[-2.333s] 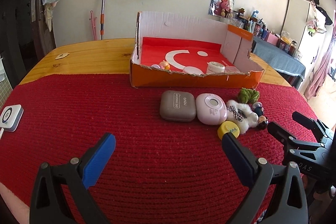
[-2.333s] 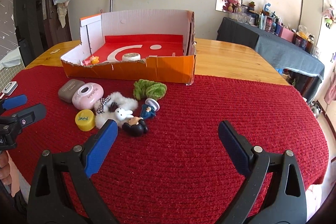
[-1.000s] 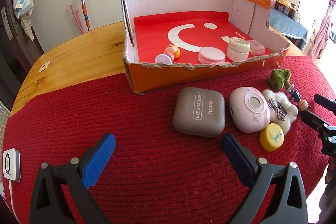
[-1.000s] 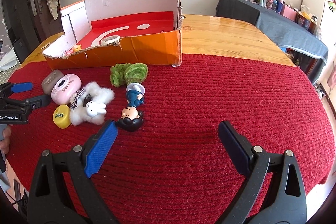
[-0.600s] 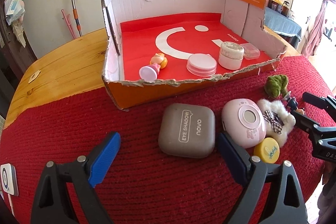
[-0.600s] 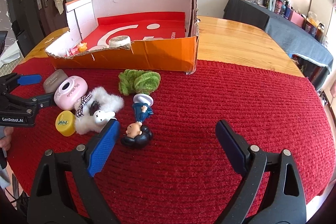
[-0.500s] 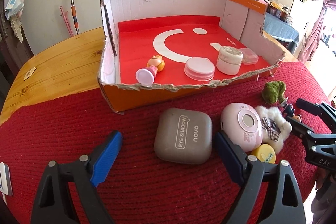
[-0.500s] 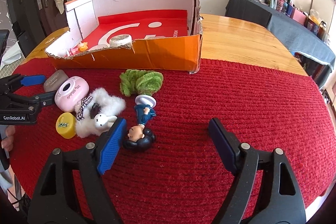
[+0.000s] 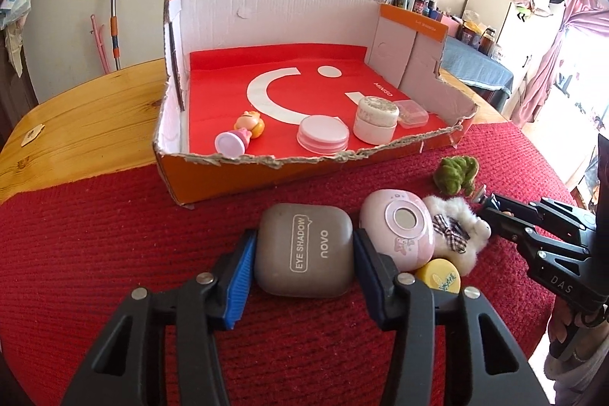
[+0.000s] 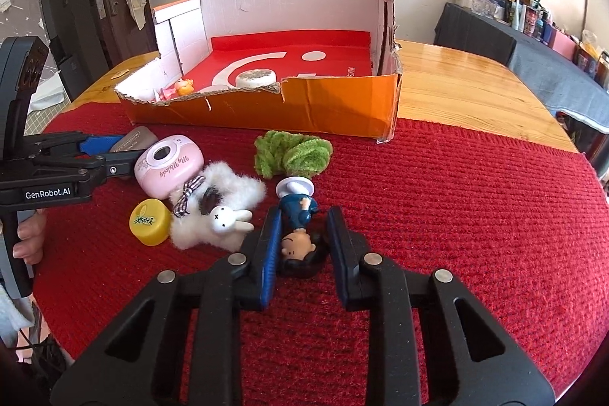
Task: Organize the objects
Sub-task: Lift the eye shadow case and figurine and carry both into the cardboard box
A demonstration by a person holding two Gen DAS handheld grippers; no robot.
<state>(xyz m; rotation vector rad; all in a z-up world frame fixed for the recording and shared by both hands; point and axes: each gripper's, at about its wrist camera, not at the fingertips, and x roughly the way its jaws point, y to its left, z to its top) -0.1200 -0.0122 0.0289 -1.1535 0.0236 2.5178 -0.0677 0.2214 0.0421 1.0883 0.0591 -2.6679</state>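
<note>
My left gripper is shut on the grey eye shadow case, which lies on the red mat in front of the orange box. My right gripper has its jaws closed in around the blue sailor figurine, which lies on its side; the left pad touches it and a small gap shows at the right pad. A pink My Melody case, a white fluffy rabbit toy, a yellow round tin and a green plush lie between the grippers.
The open box holds a small pink-and-orange figurine, a pink round compact, a white jar and a clear case. The red mat covers a wooden table. A cluttered side table stands at the right.
Both grippers moved forward and down and closed: the left onto the eye shadow case, the right around the sailor figurine.
</note>
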